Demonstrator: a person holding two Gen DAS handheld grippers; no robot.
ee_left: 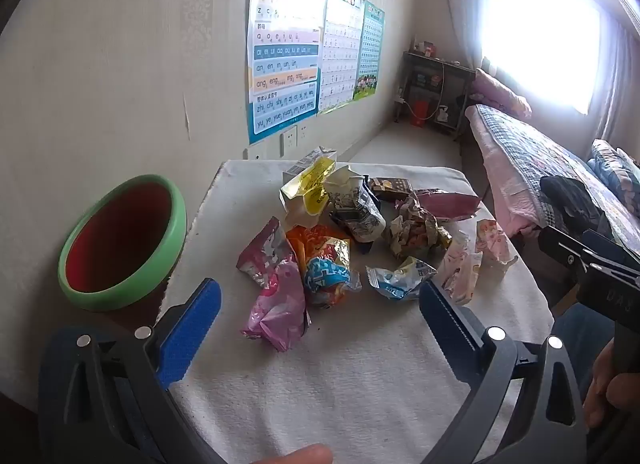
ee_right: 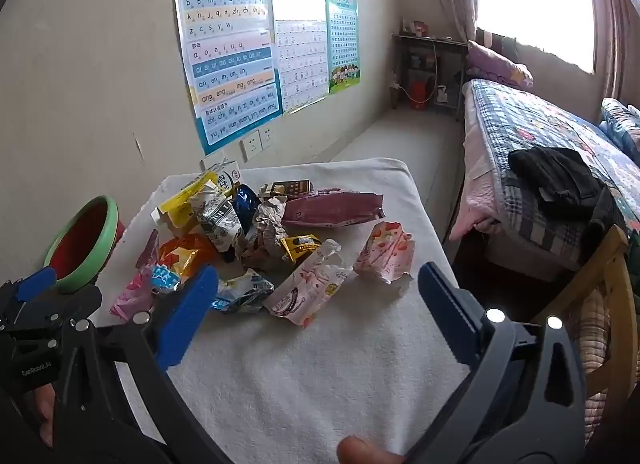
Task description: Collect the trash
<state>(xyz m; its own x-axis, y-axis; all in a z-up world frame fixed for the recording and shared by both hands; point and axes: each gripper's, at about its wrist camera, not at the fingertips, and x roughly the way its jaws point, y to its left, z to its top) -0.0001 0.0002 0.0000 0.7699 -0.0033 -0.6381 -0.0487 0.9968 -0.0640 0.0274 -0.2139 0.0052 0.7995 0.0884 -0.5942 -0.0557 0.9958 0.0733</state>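
1. Jaws on the left gripper [ee_left: 320, 304] are spread wide with nothing between them, hanging over the near side of the desk [ee_left: 360, 384], which has a white cloth on it.
2. Same left wrist view: the trash is a loose pile of crumpled wrappers mid-desk. A pink wrapper [ee_left: 276, 304] is closest to the blue pads, an orange and blue packet [ee_left: 326, 264] is touching it, and a yellow pouch [ee_left: 308, 188] sits further back near the wall.
3. Off the desk's left edge there's a green-rimmed bin [ee_left: 120, 242] with a red inside. The right gripper [ee_left: 592, 260] pokes in at the right edge.
4. Right wrist view: right gripper [ee_right: 318, 302] jaws are also wide apart and gripping nothing. A pink and white wrapper [ee_right: 308, 288] lies just ahead between the pads, and a strawberry-print wrapper [ee_right: 386, 252] is next to it.
5. A maroon bag [ee_right: 332, 208] lies at the back of the pile. The bin shows at far left behind the left gripper, and a bed [ee_right: 540, 132] stands to the right.
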